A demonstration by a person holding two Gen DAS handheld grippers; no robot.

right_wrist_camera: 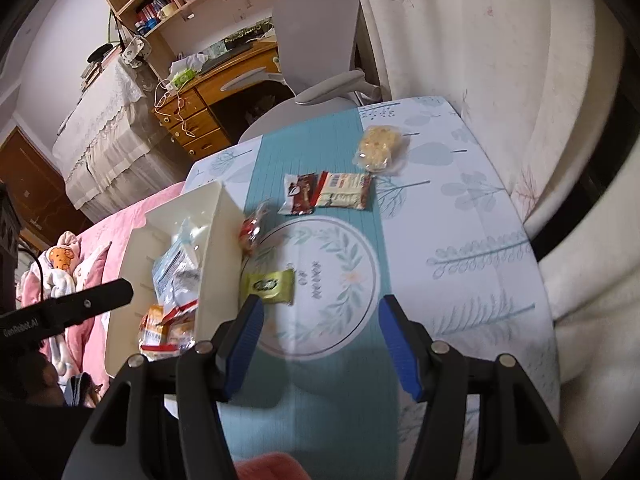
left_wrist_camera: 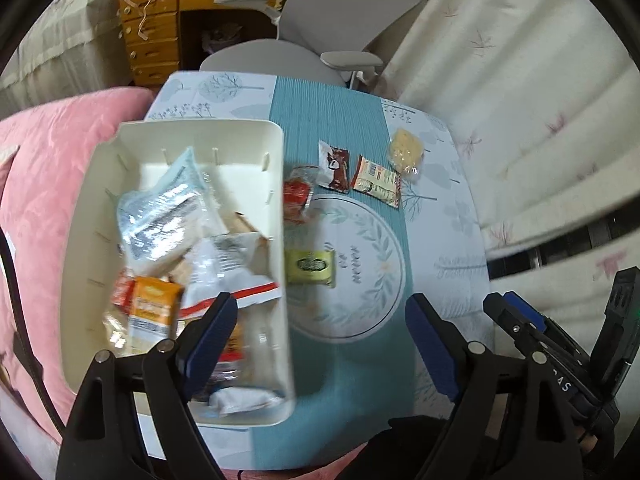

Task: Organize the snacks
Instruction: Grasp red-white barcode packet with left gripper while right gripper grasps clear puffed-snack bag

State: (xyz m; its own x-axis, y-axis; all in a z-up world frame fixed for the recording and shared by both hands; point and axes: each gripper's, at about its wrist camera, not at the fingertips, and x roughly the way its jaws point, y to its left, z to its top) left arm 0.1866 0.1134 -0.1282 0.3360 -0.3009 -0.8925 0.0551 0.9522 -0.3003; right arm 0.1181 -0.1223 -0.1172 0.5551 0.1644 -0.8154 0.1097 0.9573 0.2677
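Right wrist view: small green foil-wrapped snack packet (right_wrist_camera: 270, 287) lies flat, light, crinkly, slippery; pinch its short edges. Right claw (right_wrist_camera: 320, 340) and left claw (left_wrist_camera: 320, 340) both gape, empty.

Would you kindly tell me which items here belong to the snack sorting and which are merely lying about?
Job:
cream bin
green packet
red packet
brown packet
beige packet
yellow biscuits

Lying about:
grey chair
wooden desk
pink bedding
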